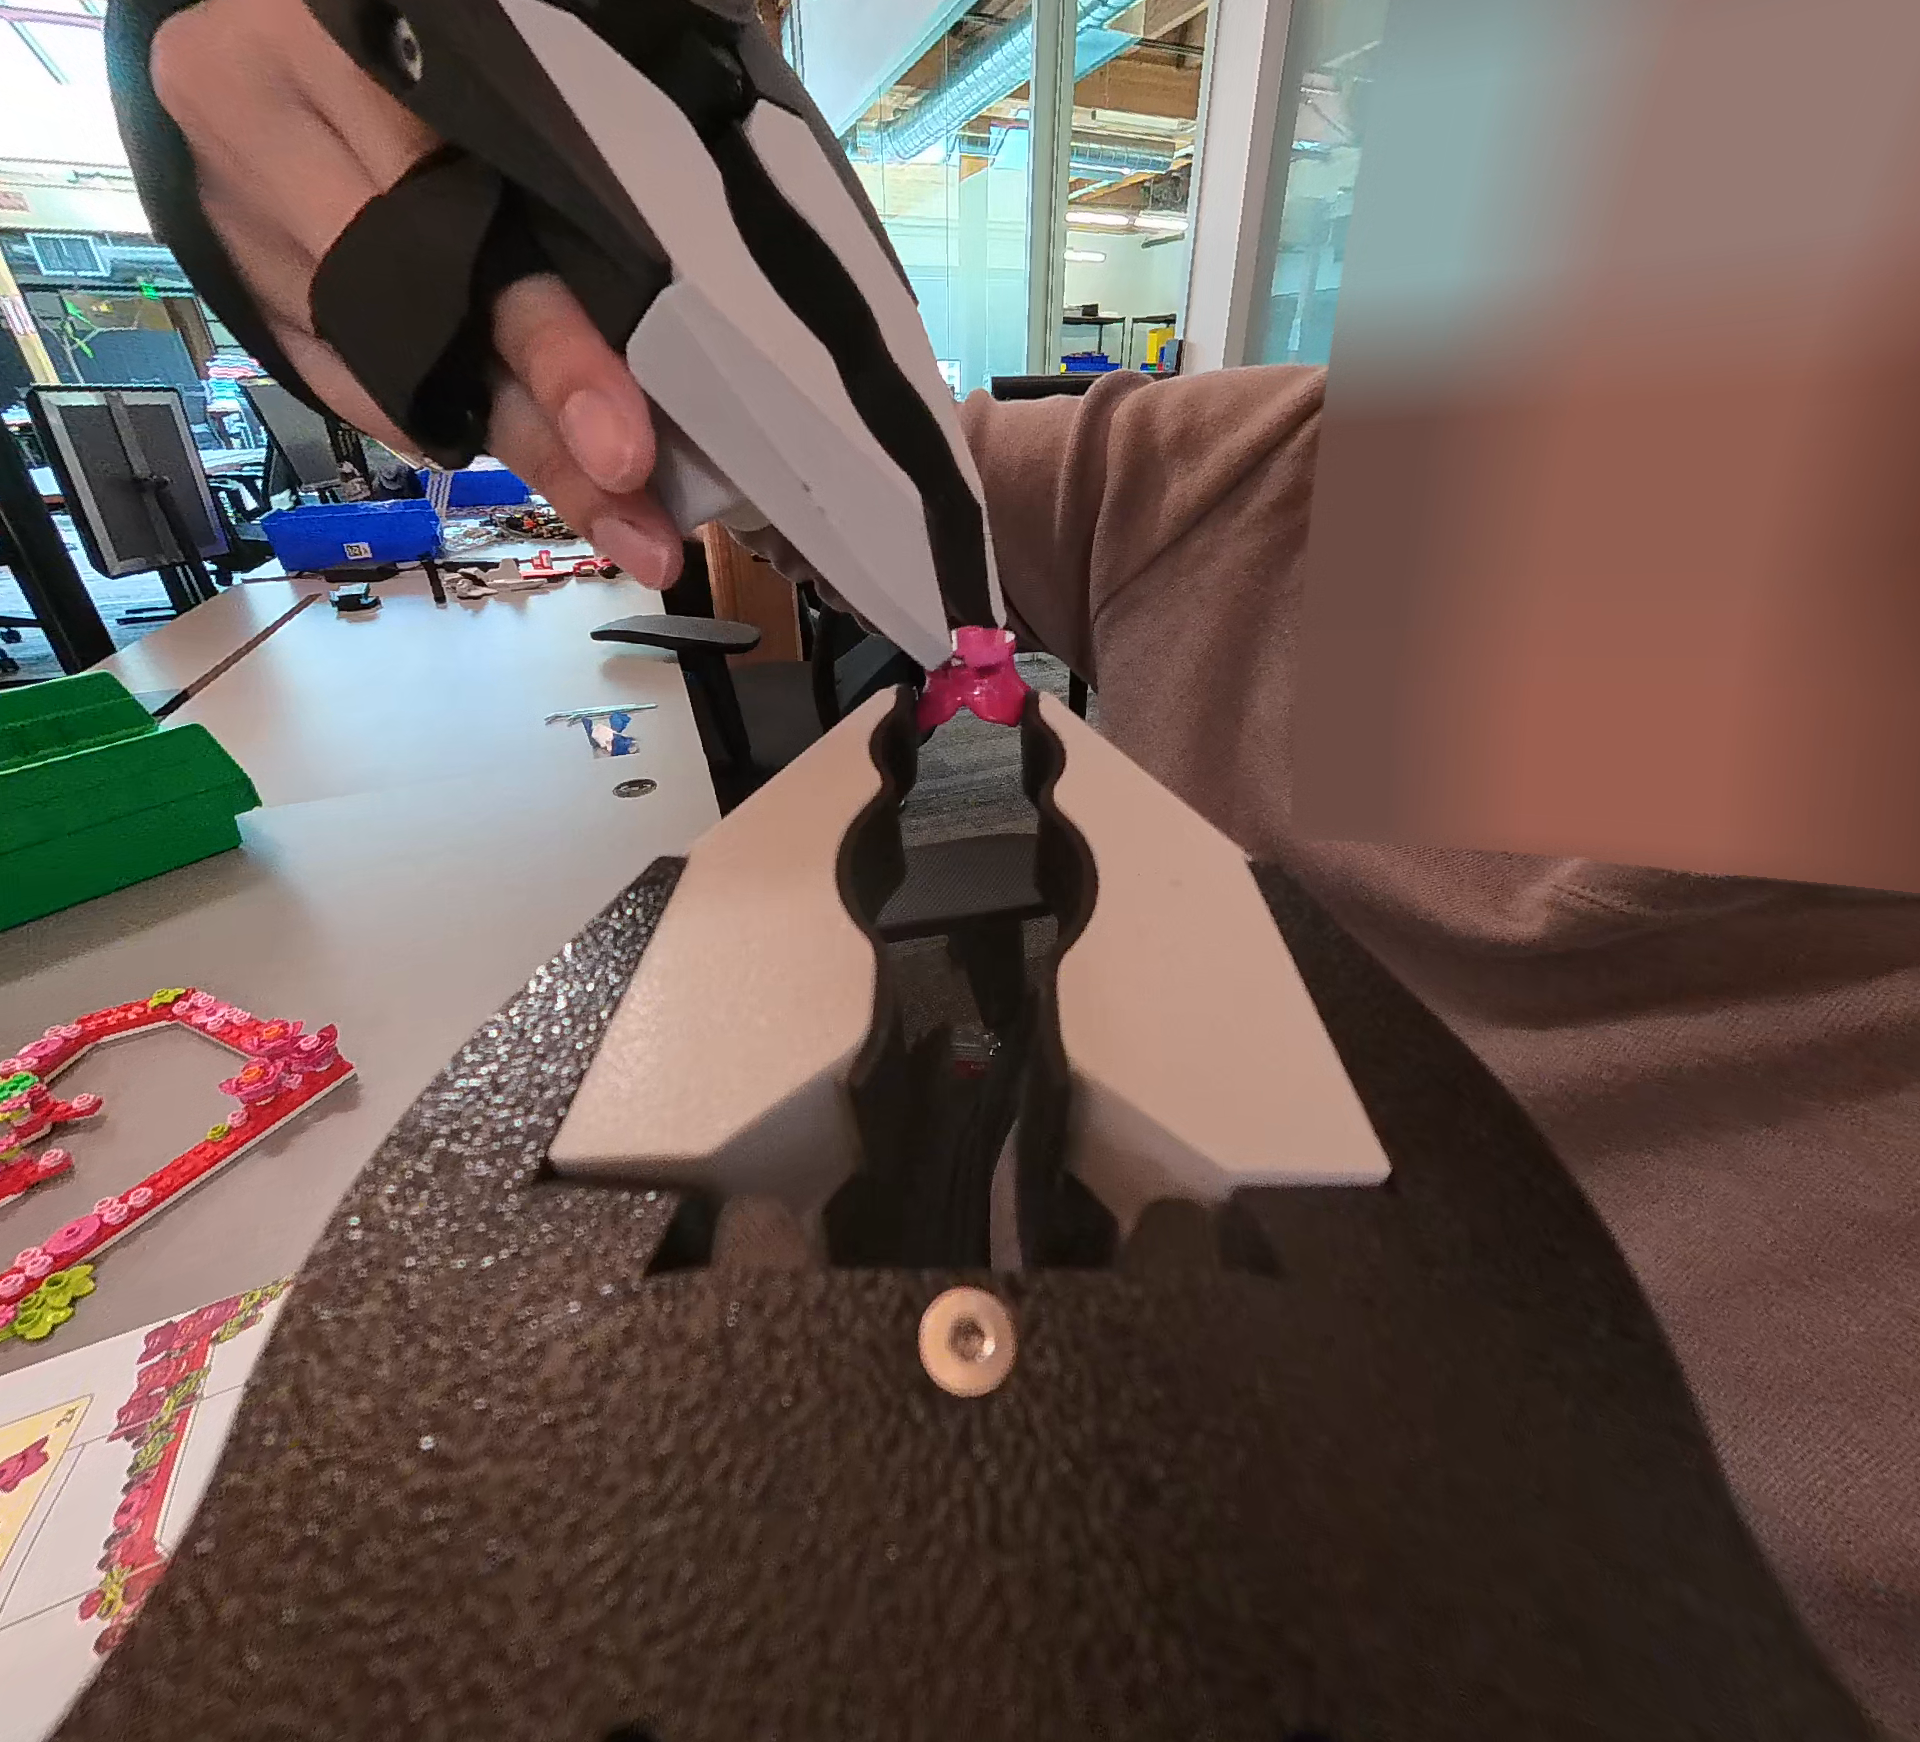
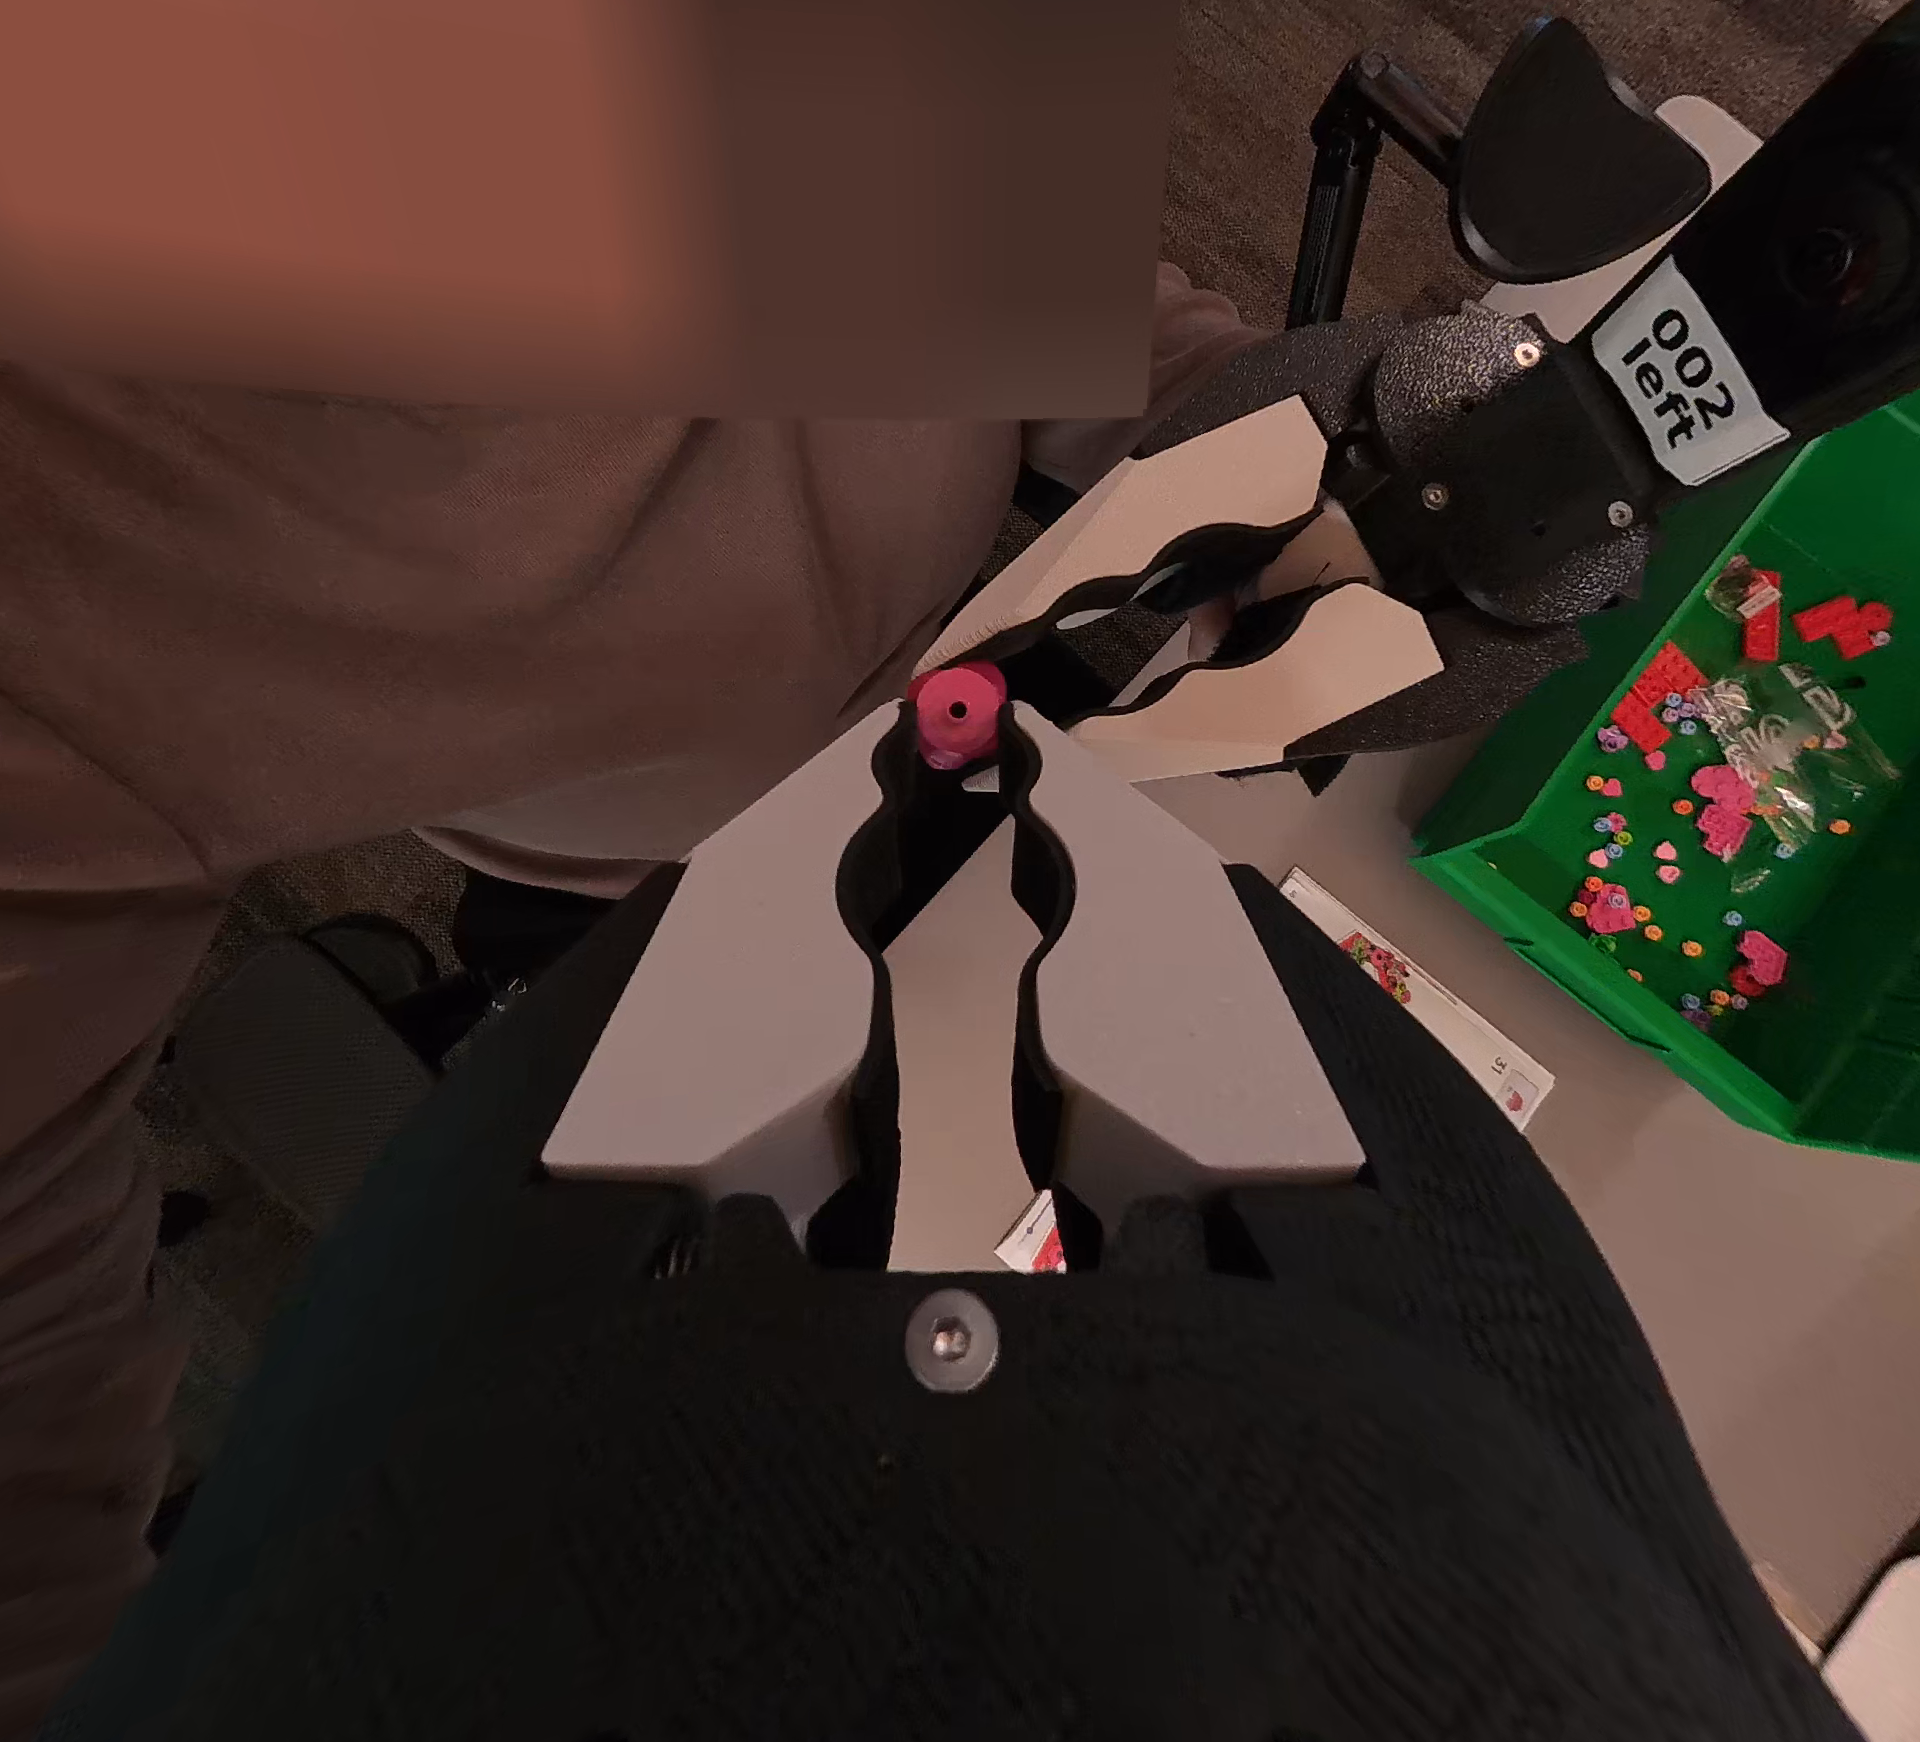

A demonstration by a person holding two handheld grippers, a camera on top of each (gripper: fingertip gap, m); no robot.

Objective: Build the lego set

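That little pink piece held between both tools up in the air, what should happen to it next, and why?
Probably press the two halves of the pink piece together: the left tool grips its lower part, the right tool the top stud, above the table.

The little lego piece (image 1: 971, 690) is bright pink. The left gripper (image 1: 966, 705) has pale grey fingers (image 1: 769, 954) with black wavy insides, and its body is black with tiny shiny speckles. The right gripper (image 2: 951, 736) is plain black with pale grey fingers (image 2: 1153, 944) too. At 9 o'clock in the left wrist view, the lego frame (image 1: 177, 1121) is red with pink and lime-green flowers. The table (image 1: 416, 861) is light grey. At 3 o'clock in the right wrist view, the tray (image 2: 1683, 861) is bright green, dotted with red, pink and orange bits. The sleeve (image 1: 1143, 529) is brownish grey.
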